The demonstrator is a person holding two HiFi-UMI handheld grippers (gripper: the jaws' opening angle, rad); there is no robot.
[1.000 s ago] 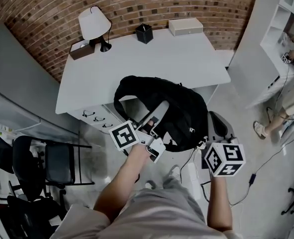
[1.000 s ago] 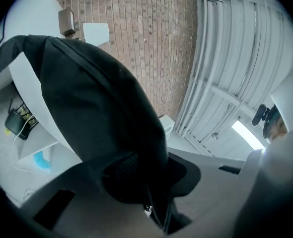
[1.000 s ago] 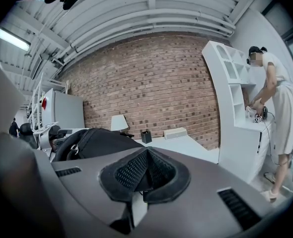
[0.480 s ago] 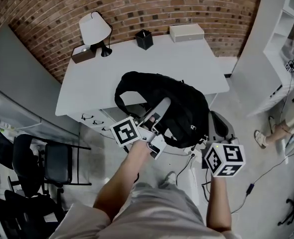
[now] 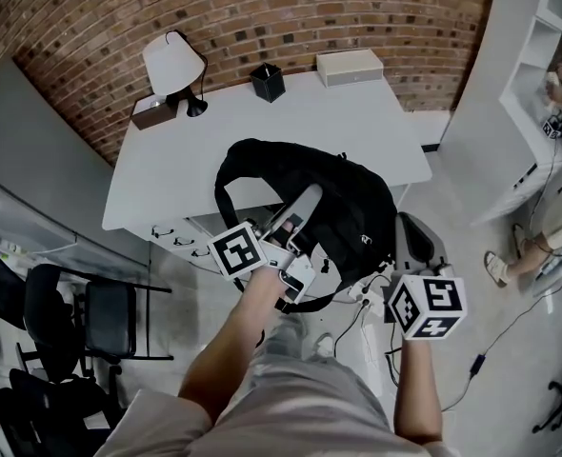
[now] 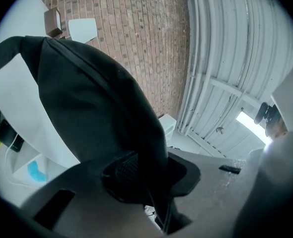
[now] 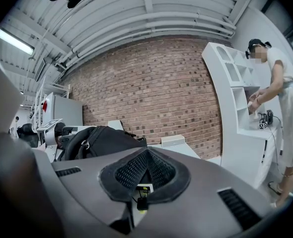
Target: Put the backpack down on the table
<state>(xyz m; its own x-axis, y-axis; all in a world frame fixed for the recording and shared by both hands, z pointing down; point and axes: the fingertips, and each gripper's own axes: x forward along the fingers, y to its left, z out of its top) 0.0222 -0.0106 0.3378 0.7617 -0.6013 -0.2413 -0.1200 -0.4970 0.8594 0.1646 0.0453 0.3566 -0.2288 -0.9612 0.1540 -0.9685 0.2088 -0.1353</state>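
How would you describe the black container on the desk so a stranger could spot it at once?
Find the white desk against the brick wall. Along its back edge, between a white-shaded lamp and a pale flat box, stands the black container. Unlike them it is all black, a small square-sided cup.

This is an office or studio workroom. A white desk (image 5: 357, 131) with drawers (image 5: 181, 238) stands against the far brick wall (image 5: 262, 8), carrying a lamp (image 5: 174, 63) and a pen pot (image 5: 268, 82) (bare ceiling beams (image 7: 146, 9) give a loft look). Black chairs (image 5: 110, 317) stand left, white shelves (image 5: 538, 27) right.
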